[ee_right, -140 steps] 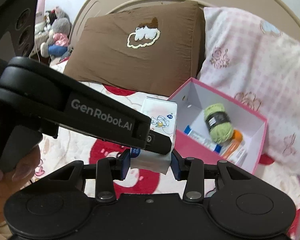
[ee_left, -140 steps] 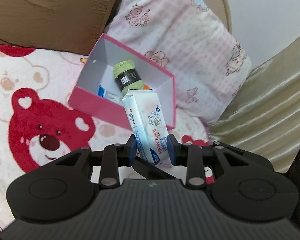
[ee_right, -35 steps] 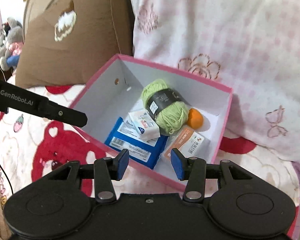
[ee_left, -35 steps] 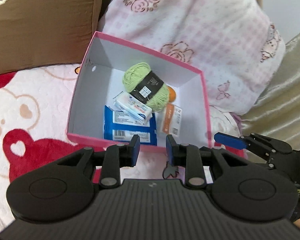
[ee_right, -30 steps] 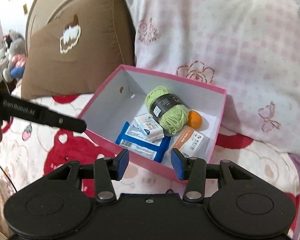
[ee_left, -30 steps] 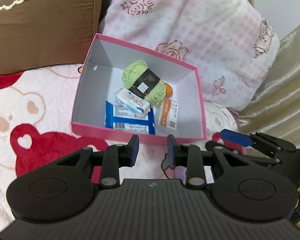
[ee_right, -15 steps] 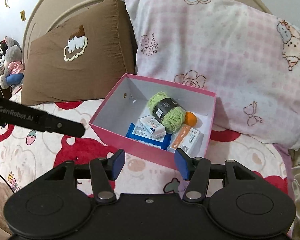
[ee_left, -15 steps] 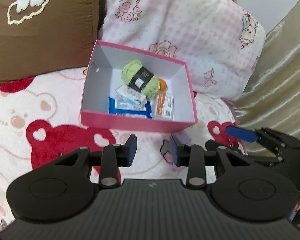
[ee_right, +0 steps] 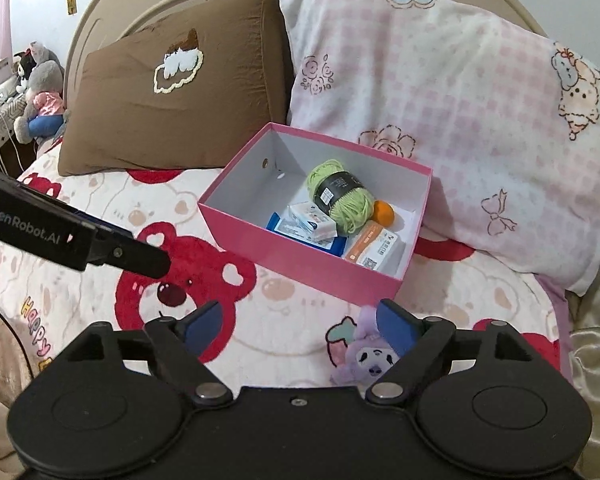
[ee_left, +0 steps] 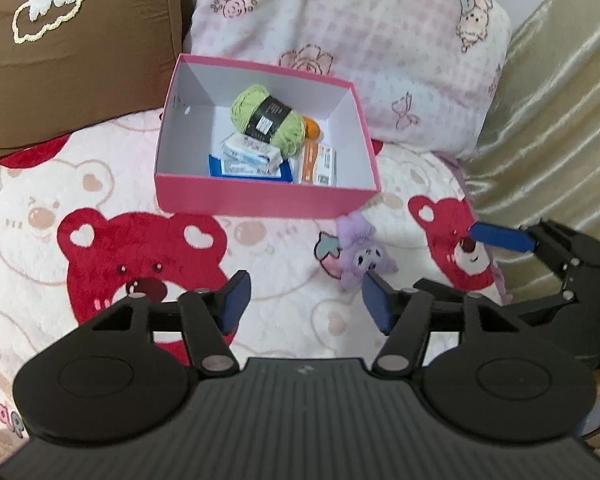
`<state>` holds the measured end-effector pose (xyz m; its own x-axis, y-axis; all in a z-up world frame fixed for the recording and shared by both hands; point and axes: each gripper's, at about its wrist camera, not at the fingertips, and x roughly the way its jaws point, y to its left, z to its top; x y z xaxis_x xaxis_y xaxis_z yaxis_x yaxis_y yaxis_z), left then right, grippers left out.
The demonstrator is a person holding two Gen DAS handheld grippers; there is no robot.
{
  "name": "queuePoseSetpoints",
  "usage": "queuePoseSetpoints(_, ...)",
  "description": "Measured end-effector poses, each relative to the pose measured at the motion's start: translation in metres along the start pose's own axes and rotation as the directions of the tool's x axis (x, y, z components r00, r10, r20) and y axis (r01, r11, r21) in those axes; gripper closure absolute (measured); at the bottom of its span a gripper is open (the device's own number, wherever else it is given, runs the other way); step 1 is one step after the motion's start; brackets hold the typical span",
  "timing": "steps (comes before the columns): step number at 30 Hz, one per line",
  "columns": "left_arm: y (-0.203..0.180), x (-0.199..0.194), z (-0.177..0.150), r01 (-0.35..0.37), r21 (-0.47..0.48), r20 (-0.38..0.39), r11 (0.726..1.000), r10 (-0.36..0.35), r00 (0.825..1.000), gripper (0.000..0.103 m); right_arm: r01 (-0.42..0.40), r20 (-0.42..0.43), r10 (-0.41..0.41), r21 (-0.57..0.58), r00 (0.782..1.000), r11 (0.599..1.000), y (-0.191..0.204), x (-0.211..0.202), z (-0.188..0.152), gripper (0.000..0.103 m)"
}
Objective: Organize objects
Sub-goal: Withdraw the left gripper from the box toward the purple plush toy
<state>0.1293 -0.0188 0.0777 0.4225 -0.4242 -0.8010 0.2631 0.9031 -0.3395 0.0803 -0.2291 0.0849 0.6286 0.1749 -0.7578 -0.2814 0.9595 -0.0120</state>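
A pink box point(ee_left: 260, 200) point(ee_right: 300, 258) stands on the bear-print blanket against the pillows. It holds a green yarn ball point(ee_left: 266, 120) point(ee_right: 340, 196), a white tissue pack point(ee_left: 250, 152) point(ee_right: 312, 218) on a blue pack point(ee_left: 216, 166), an orange ball point(ee_left: 312, 127) point(ee_right: 383, 213) and an orange-white packet point(ee_left: 318, 160) point(ee_right: 374, 250). A small purple plush toy point(ee_left: 360, 254) point(ee_right: 366, 350) lies on the blanket in front of the box. My left gripper point(ee_left: 306, 306) is open and empty, just left of the toy. My right gripper point(ee_right: 300, 326) is open and empty, with the toy by its right finger.
A brown pillow point(ee_right: 172, 96) and a pink checked pillow point(ee_right: 460, 100) lean on the headboard behind the box. Gold fabric point(ee_left: 548, 100) lies to the right. Plush toys point(ee_right: 40, 92) sit on a side table at far left.
Both grippers have pulled back from the box and opened wider. The tissue pack held earlier now lies in the box. The purple plush toy has come into view.
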Motion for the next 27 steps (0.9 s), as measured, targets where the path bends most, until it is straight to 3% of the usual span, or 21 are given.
queuePoseSetpoints(7,-0.005,0.002,-0.011,-0.055,-0.001,-0.038,0.998,0.055,0.998,0.028,0.009,-0.019,-0.009,-0.012,1.000,1.000,-0.001,-0.005,-0.010,0.013)
queuePoseSetpoints(11,-0.010,0.007,-0.018,-0.017,0.024,-0.054,1.000,0.018,0.998,0.018,0.000,-0.028,-0.001,-0.019,1.000,1.000,-0.003,-0.004,-0.017,0.013)
queuePoseSetpoints(16,-0.010,0.022,-0.026,0.007,0.004,-0.087,1.000,-0.007,0.996,0.014,-0.002,-0.053,0.001,-0.020,0.999,1.000,-0.006,0.000,-0.027,0.013)
queuePoseSetpoints(18,-0.009,0.029,-0.029,0.008,-0.007,-0.096,1.000,-0.009,0.995,0.006,0.004,-0.060,-0.005,-0.017,0.998,1.000,-0.008,0.002,-0.031,0.013)
queuePoseSetpoints(24,-0.004,0.048,-0.037,-0.027,-0.037,-0.102,0.999,0.023,0.995,0.005,0.005,-0.091,-0.005,-0.002,0.996,1.000,-0.012,0.011,-0.041,0.013)
queuePoseSetpoints(27,0.002,0.055,-0.040,0.028,-0.087,-0.119,0.996,-0.039,0.992,0.005,0.000,-0.110,0.001,0.009,0.994,1.000,-0.015,0.017,-0.046,0.013)
